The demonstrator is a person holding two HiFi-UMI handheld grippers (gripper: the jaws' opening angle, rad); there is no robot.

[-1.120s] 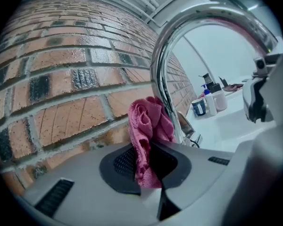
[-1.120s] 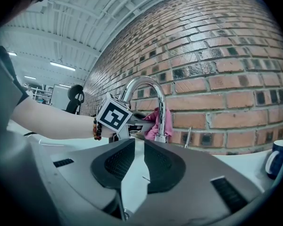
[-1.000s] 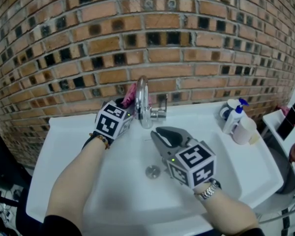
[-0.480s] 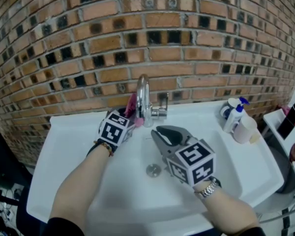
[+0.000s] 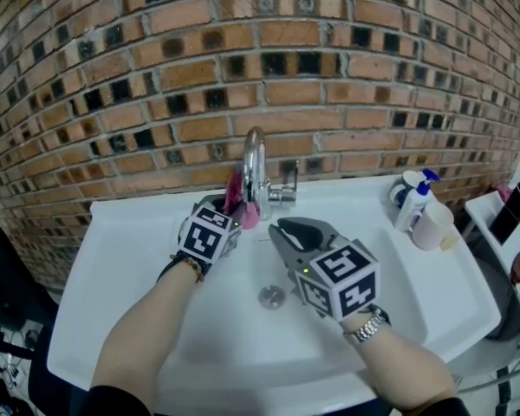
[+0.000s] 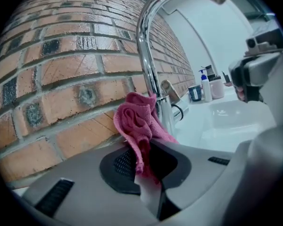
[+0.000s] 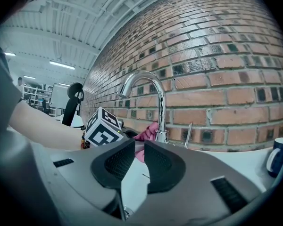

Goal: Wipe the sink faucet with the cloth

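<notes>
Washing corner of a hall: white sink (image 5: 121, 258), brick wall (image 5: 347, 68), soap bottle (image 5: 412, 211), strip-lit ribbed ceiling (image 7: 80, 18)

The curved faucet of polished chrome metal (image 6: 148, 55) is mirror-glossy and smooth. The pink cloth (image 6: 139, 121) clamped in my left gripper (image 6: 144, 147) is soft, napped terry with a matt surface. That gripper and my right gripper (image 7: 139, 147) have smooth, matt grey plastic bodies. Their black pads (image 7: 118, 164) are finely ribbed and look rubbery. The white sink basin (image 5: 130, 258) is glossy and smooth, like glazed ceramic. The red-brown brick wall (image 5: 286, 59) is rough and mostly matt. The round drain (image 5: 271, 297) is shiny metal.
</notes>
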